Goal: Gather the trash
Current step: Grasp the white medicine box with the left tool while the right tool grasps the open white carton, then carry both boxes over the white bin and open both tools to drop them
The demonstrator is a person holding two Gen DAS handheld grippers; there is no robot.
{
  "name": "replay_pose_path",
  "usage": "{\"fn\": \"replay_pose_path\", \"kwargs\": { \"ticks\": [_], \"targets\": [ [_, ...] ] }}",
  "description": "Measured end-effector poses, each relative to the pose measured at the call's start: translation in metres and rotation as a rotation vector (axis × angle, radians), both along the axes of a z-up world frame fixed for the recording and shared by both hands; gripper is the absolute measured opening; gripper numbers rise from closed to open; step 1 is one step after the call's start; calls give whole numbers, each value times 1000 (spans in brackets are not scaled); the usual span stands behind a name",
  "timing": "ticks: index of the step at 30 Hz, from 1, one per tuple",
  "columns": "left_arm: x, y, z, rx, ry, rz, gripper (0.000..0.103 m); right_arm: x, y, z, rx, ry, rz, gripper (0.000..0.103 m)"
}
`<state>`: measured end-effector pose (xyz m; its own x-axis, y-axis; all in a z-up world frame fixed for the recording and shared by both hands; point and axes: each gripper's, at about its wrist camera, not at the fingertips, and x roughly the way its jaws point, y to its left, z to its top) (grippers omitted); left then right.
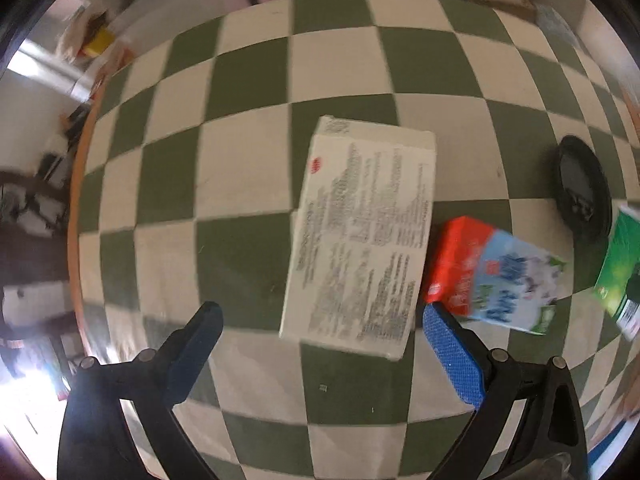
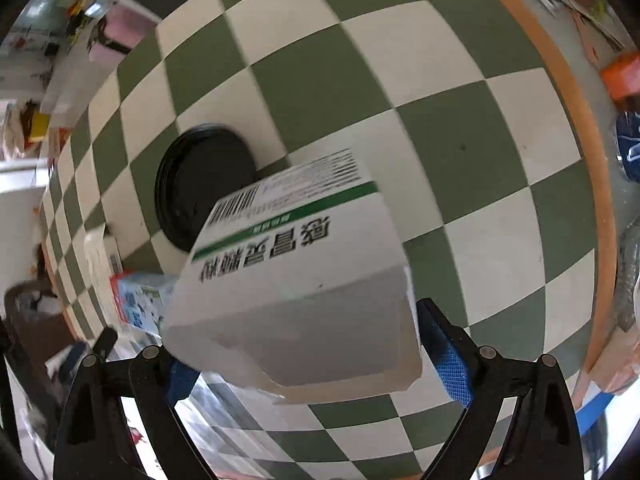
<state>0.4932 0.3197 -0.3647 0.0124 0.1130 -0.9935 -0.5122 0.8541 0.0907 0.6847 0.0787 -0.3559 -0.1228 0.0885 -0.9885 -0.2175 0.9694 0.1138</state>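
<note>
Two grippers over the checkered table [image 1: 248, 184]: left gripper [image 1: 320, 328] gapes empty above a flat leaflet box [image 1: 360, 236], long axis running away; right gripper [image 2: 296, 332] wide, straddling a green-striped medicine box [image 2: 296, 256], grip uncertain; orange table edge [image 2: 592, 200] close right.

Two hand-held grippers point straight down. The left hand-held gripper [image 1: 322, 324] has its black arms spread wide, the blue-padded fingertips [image 1: 452, 356] far apart with nothing pressed between them. The right hand-held gripper [image 2: 296, 344] also stands wide; a white box [image 2: 296, 280] sits between its blue pads, and whether they press on it cannot be told.
</note>
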Motion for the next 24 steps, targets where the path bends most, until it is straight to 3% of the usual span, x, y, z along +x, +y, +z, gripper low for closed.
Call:
{"fn": "replay_pose_path", "kwargs": {
  "ticks": [4, 7, 9, 11, 13, 24],
  "targets": [
    [21, -3, -10, -3, 12, -71, 100, -6, 8, -4, -53, -29, 74, 97],
    [28, 3, -9, -31, -18, -50, 95, -5, 7, -8, -65, -37, 86, 97],
    [30, 7, -7, -52, -38, -32, 70, -3, 7, -10, -73, -57, 88, 96],
    [32, 9, -7, -56, -35, -23, 70, -2, 9, -12, -75, -75, 84, 96],
    [30, 6, -6, -54, -39, -24, 69, -1, 8, -15, -78, -85, 75, 82],
    [-27, -14, 34, 2, -118, 73, 69, -26, -12, 2, -4, -158, 30, 79]
  ]
}}
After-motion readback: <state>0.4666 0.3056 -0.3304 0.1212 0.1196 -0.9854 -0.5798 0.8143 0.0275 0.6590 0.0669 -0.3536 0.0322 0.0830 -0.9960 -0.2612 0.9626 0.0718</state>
